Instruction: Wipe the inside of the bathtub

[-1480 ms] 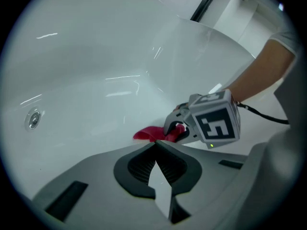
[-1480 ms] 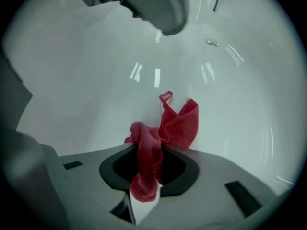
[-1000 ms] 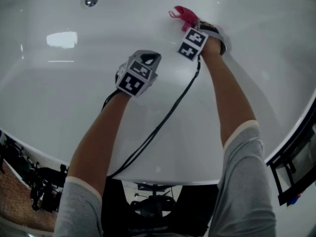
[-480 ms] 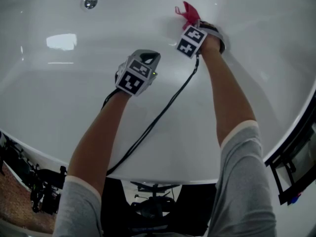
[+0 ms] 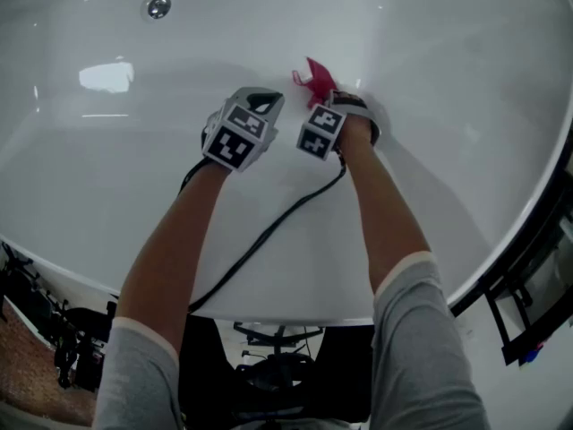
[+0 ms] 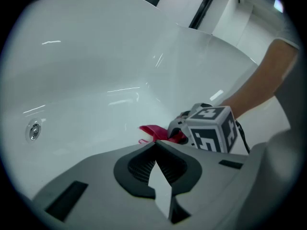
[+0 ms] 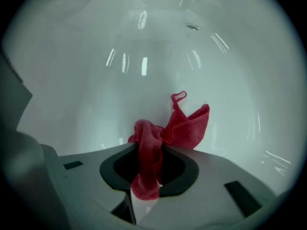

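Note:
A white bathtub (image 5: 107, 168) fills the head view, its inner wall curving below me. My right gripper (image 5: 324, 107) is shut on a red cloth (image 5: 312, 77), which presses against the tub wall. In the right gripper view the red cloth (image 7: 165, 133) bunches between the jaws and fans out onto the white surface. My left gripper (image 5: 255, 106) hovers just left of the right one, jaws shut with nothing between them. The left gripper view shows the red cloth (image 6: 156, 131) and the right gripper's marker cube (image 6: 211, 128) just ahead.
A round metal overflow fitting (image 5: 158, 6) sits on the far tub wall at upper left, seen also as the fitting (image 6: 33, 130). A black cable (image 5: 260, 240) trails from the grippers over the tub rim. Dark frame parts (image 5: 528, 303) stand at the right.
My right gripper has dragged the red cloth down and left along the tub wall, closer to the left gripper. The left gripper has stayed nearly in place.

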Action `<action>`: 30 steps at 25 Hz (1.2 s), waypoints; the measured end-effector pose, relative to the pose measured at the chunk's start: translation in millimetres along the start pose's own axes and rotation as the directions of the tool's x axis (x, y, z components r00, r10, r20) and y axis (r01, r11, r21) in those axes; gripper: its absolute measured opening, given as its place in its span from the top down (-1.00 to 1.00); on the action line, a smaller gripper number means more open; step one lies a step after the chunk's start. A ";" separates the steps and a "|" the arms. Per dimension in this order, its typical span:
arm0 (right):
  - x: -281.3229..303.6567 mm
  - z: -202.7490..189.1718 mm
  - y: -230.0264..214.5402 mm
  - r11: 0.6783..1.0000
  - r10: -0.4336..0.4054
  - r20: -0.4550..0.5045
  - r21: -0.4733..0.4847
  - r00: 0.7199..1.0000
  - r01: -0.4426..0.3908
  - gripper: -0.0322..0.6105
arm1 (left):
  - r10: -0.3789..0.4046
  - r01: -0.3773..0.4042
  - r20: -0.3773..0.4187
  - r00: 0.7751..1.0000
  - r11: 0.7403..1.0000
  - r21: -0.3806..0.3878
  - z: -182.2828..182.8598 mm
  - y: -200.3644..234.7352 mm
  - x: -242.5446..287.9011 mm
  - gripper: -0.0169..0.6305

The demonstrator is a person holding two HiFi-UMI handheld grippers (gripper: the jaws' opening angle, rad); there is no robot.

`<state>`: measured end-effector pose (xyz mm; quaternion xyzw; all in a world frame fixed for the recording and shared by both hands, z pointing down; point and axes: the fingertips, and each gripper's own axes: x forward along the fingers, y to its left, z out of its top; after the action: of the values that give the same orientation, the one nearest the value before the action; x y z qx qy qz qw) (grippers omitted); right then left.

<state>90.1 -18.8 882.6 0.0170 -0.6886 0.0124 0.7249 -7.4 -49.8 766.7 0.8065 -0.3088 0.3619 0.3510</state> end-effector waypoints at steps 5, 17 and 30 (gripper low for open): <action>-1.2 -12.7 61.1 0.991 0.125 -0.031 -0.044 0.992 -0.126 0.61 | -0.002 0.002 -0.012 1.000 1.000 -0.002 -4.5 -4.7 1.1 0.93; -17.7 -22.1 86.6 0.924 0.329 -0.113 -0.164 0.937 -0.345 0.61 | -0.009 0.008 -0.031 0.999 1.000 -0.013 -13.7 -10.1 6.8 0.93; -8.8 -35.7 -54.6 0.997 0.064 -0.107 -0.039 0.992 -0.068 0.60 | -0.006 0.005 -0.029 1.000 1.000 -0.012 -21.9 -13.4 11.6 0.93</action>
<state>127.5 -71.8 871.6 -0.0218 -0.6495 0.0225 0.7597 1.0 -27.7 782.2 0.8000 -0.3036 0.3707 0.3612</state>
